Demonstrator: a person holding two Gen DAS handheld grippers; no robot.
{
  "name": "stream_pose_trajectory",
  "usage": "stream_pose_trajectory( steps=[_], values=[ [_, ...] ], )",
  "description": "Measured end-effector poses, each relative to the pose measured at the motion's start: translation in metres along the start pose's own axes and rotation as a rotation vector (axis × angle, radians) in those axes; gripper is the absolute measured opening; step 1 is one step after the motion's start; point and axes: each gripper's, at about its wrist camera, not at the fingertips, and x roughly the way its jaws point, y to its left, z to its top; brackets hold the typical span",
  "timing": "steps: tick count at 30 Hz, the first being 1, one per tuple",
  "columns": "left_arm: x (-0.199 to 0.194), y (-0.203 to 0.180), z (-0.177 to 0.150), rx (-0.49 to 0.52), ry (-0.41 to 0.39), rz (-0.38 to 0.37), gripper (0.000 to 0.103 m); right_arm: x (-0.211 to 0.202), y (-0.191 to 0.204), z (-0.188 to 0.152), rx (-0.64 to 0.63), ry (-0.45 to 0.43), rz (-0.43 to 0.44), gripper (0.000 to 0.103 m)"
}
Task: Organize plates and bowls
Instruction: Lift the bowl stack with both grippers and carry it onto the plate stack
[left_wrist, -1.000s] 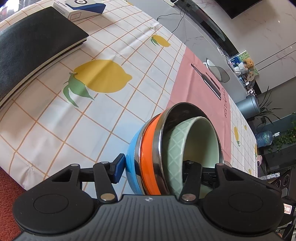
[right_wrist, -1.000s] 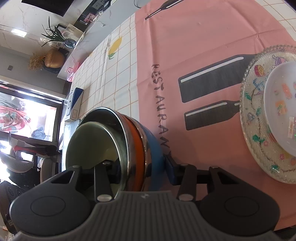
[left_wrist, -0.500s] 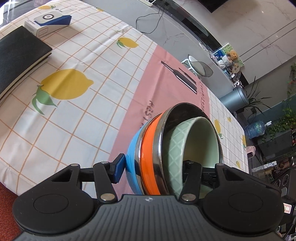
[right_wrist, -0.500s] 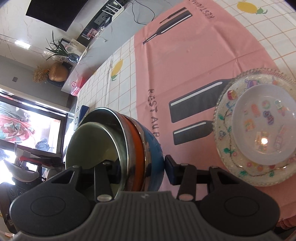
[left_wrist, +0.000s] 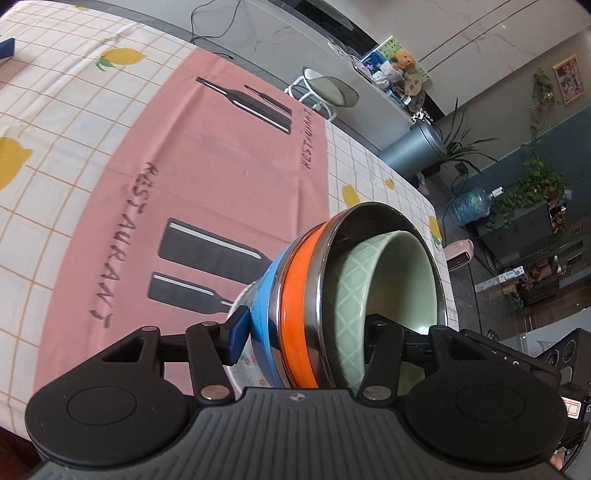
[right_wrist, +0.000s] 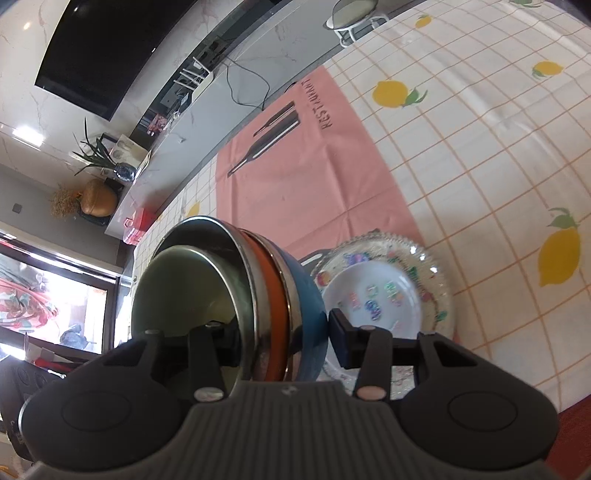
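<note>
both grippers, left gripper (left_wrist: 303, 332) and right gripper (right_wrist: 280, 332), are clamping the bowl stack (left_wrist: 354, 291) in the air; plates (right_wrist: 384, 295) are lying just below, nearer the right gripper.

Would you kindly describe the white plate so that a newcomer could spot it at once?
Find the pink placemat printed with dark bottles on the lemon-patterned tablecloth. At its near corner lies a clear glass plate with a beaded rim. The white plate sits inside it, smaller, opaque and dotted with small coloured pictures.
</note>
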Motion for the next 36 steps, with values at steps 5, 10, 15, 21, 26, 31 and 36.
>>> stream_pose_trajectory(
  steps=[5, 10, 15, 21, 26, 31, 36],
  values=[
    [0.024, -0.01, -0.006, 0.014, 0.037, -0.008, 0.059, -0.01, -0.024, 0.008, 0.027, -0.011, -0.031, 0.045],
    [0.035, -0.007, -0.01, -0.007, 0.058, 0.004, 0.059, -0.006, -0.041, 0.01, 0.052, 0.003, -0.043, 0.045],
    [0.038, -0.005, -0.012, -0.021, 0.052, 0.014, 0.059, 0.001, -0.045, 0.01, 0.048, 0.012, -0.046, 0.045],
    [0.041, -0.003, -0.013, -0.028, 0.058, 0.019, 0.058, 0.007, -0.047, 0.011, 0.046, 0.02, -0.048, 0.045],
    [0.042, -0.004, -0.014, -0.019, 0.061, 0.02, 0.058, 0.007, -0.048, 0.01, 0.049, 0.021, -0.053, 0.045],
    [0.041, -0.005, -0.014, -0.014, 0.059, 0.022, 0.058, 0.008, -0.048, 0.01, 0.045, 0.018, -0.057, 0.045],
    [0.043, -0.004, -0.015, -0.014, 0.062, 0.027, 0.058, 0.01, -0.05, 0.009, 0.046, 0.02, -0.062, 0.045]
  ],
)
